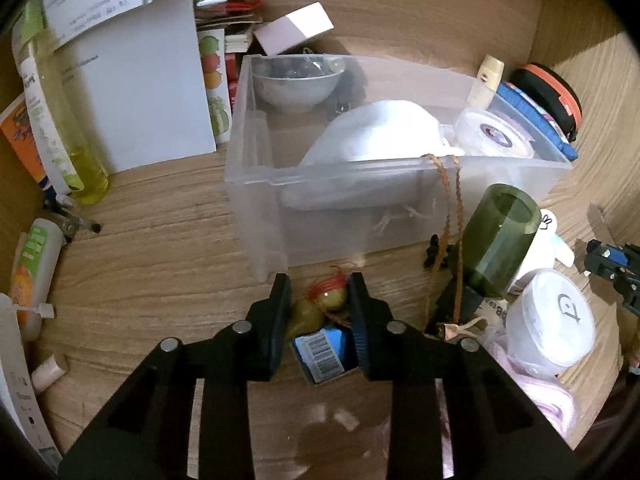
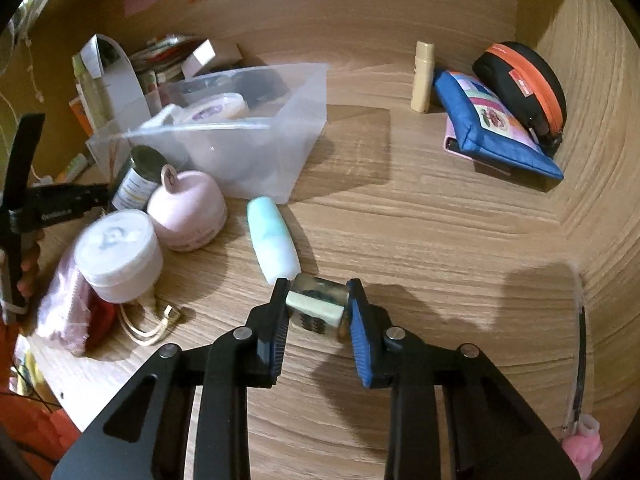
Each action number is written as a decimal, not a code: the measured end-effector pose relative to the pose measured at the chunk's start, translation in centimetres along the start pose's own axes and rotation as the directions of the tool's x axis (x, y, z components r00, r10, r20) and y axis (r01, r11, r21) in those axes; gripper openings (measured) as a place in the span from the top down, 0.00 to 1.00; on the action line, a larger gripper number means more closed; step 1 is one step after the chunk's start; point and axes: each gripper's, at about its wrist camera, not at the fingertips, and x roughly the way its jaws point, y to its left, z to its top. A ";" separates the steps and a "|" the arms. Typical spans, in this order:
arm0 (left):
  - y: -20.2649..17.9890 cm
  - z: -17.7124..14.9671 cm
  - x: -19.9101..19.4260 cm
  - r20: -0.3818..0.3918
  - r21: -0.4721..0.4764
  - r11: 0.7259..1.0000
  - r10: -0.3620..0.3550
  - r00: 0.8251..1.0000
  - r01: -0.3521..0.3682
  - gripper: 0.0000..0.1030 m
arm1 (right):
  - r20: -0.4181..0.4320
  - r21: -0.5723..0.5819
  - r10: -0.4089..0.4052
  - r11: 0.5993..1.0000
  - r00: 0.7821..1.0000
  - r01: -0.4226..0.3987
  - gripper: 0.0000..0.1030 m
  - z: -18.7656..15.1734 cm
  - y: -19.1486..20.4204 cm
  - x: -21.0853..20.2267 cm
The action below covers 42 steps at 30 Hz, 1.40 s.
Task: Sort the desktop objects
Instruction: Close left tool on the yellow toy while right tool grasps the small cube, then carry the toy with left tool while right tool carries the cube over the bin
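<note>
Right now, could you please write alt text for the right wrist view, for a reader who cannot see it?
The right claw grips a small pale block just above a wooden desk. A mint-and-white tube lies just beyond it; behind stands a clear plastic bin of items, beside a white jar and a pink round case. A blue pouch leans far right.

Clear plastic bin (image 1: 256, 200) sits on the worktop (image 2: 400, 240), holding a white pouch (image 1: 376, 136), a lidded round tub (image 1: 494, 136) and a grey bowl (image 1: 298, 84). Small translucent block with pale green top (image 2: 318, 308) is clamped off the worktop. Mint-and-white tube (image 2: 272, 240) lies flat just beyond it. Green beads on red cord (image 1: 328, 300) lie by a blue barcoded box (image 1: 324, 354), in front of the bin.
</note>
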 end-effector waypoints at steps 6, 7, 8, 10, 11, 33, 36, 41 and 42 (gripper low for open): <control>1.1 -0.4 -2.1 0.047 -0.054 0.998 -0.036 0.998 0.039 0.72 | 0.039 -0.007 -0.003 1.000 0.999 0.003 0.75 0.9 0.2 -1.1; 1.3 -0.5 -2.5 0.055 -0.058 0.997 -0.041 0.998 0.044 0.72 | 0.044 -0.010 -0.003 1.000 0.999 0.004 0.75 1.0 0.3 -1.2; 1.3 -0.5 -3.0 0.069 -0.060 0.997 -0.041 0.997 0.046 0.72 | 0.054 -0.014 -0.006 1.000 0.999 0.006 0.75 1.2 0.4 -1.4; 1.3 -0.6 -4.0 0.096 -0.053 0.997 -0.046 0.994 0.052 0.72 | 0.071 -0.019 -0.006 1.000 0.997 0.007 0.75 1.5 0.6 -1.7; 1.3 -0.6 -4.5 0.108 -0.047 0.998 -0.045 0.993 0.051 0.72 | 0.077 -0.020 -0.002 1.000 0.997 0.003 0.75 1.7 0.7 -1.8; 1.0 2.3 -9.3 0.286 -0.027 0.997 -0.068 0.956 0.079 0.72 | 0.184 -0.084 0.048 0.996 0.982 -0.033 0.75 6.1 2.5 -3.4; 1.1 3.0 -9.3 0.294 -0.025 0.996 -0.072 0.953 0.083 0.72 | 0.190 -0.085 0.059 0.995 0.980 -0.043 0.75 6.8 2.6 -3.0; 1.0 4.3 -9.1 0.306 -0.014 0.996 -0.076 0.949 0.084 0.72 | 0.191 -0.096 0.075 0.994 0.979 -0.058 0.75 7.7 2.9 -2.3; 1.0 4.5 -9.0 0.306 -0.010 0.997 -0.074 0.949 0.081 0.72 | 0.190 -0.096 0.078 0.994 0.979 -0.060 0.75 7.8 2.9 -2.2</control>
